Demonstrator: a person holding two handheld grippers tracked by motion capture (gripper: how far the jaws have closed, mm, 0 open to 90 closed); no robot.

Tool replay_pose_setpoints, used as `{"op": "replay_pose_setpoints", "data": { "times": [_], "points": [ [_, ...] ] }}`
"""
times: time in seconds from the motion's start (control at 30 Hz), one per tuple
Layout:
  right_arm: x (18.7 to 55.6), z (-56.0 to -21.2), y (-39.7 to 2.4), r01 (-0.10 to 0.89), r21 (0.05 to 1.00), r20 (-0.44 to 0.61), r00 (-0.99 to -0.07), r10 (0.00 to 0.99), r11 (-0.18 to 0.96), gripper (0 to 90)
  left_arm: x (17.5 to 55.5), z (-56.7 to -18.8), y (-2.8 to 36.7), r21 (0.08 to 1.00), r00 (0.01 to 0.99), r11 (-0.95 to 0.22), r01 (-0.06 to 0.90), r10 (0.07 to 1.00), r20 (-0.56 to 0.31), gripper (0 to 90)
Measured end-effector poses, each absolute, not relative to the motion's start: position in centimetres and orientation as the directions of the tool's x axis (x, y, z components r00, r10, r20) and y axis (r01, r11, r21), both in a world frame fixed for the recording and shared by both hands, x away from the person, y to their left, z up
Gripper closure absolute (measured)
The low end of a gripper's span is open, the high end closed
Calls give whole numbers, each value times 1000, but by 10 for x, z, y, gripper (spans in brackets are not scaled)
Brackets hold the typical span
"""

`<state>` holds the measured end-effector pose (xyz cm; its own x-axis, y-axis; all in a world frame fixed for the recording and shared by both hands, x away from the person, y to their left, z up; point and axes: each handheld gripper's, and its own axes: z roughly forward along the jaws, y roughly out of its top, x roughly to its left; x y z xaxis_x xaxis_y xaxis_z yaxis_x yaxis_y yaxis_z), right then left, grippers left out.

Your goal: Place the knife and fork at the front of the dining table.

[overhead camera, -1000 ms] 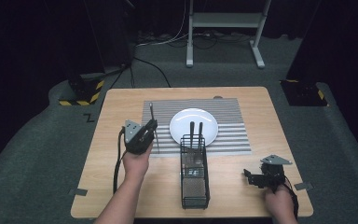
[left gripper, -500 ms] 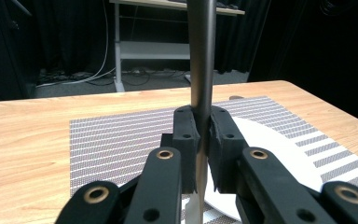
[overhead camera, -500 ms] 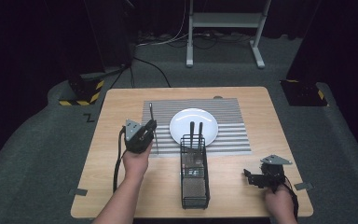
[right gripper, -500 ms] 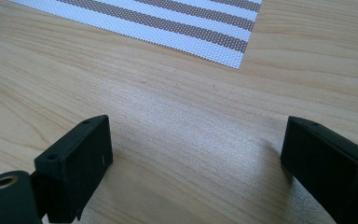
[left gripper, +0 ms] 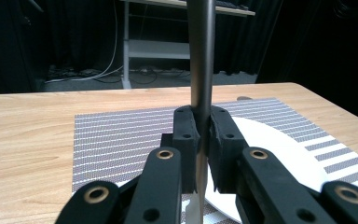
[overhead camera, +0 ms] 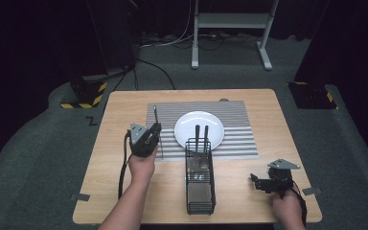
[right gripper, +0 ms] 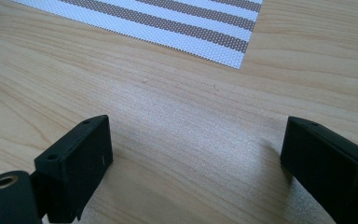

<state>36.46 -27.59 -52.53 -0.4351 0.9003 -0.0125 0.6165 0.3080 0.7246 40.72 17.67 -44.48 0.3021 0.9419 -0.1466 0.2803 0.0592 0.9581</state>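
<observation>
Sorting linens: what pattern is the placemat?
Brown and white stripes on the placemat; clearest in the right gripper view.

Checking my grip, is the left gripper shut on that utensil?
Yes. The left gripper is shut on the utensil; both pads press its handle.

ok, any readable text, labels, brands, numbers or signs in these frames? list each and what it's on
"Z": dark tape mark on the grey floor, left of the table; could be just a tape shape.
Yellow-black hazard stripes on the floor by the table's far left corner: a marking, no words.
Nothing legible on the plate, striped mat, wire caddy, left gripper or right gripper.
</observation>
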Motion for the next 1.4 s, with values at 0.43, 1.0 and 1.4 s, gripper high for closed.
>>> {"op": "replay_pose_setpoints", "data": {
  "times": [0.43,1.0,1.4],
  "points": [
    [365,-525,-276,617,725,-12,-435,900,308,88,409,-445,172,958,280,58,280,950,-140,823],
    [364,-525,-276,614,726,-15,-436,900,310,90,419,-446,165,955,279,43,293,952,-128,826],
    [364,-525,-276,612,725,-11,-448,894,316,89,441,-453,165,941,256,70,330,953,-160,828]
  ]
}}
